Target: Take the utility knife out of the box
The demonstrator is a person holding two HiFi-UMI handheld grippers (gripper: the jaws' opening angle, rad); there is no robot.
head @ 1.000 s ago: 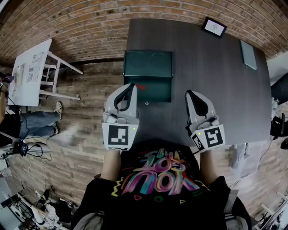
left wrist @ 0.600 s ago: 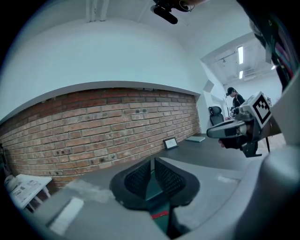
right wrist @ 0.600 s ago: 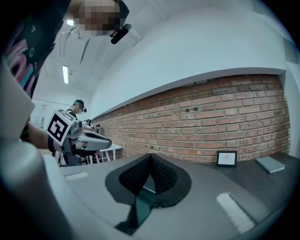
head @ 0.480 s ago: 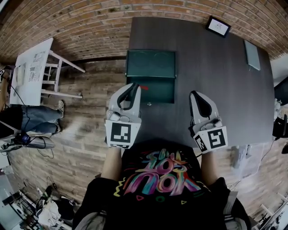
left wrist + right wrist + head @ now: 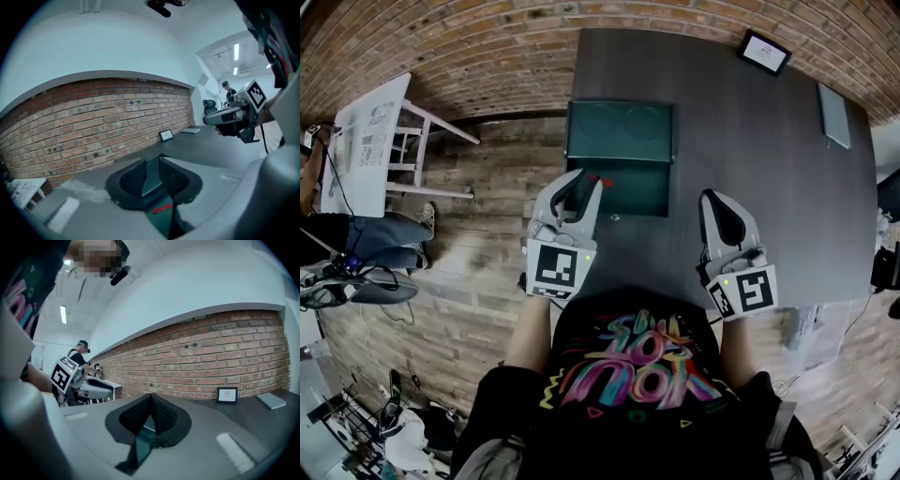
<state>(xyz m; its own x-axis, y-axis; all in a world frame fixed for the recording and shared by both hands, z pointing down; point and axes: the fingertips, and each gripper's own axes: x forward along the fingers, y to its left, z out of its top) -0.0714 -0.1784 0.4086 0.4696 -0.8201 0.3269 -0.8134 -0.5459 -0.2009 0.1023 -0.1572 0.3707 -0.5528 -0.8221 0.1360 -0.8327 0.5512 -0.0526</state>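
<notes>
Utility knife (image 5: 161,208), long axis crosswise, in box (image 5: 639,190)

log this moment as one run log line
left gripper: jaws opening, nothing between them, at box | utility knife: in box | right gripper: shut, empty

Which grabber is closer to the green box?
The left gripper: its opening jaws reach over the green box, with the red utility knife beyond them, ungripped. The right gripper, shut, hangs over the table.
</notes>
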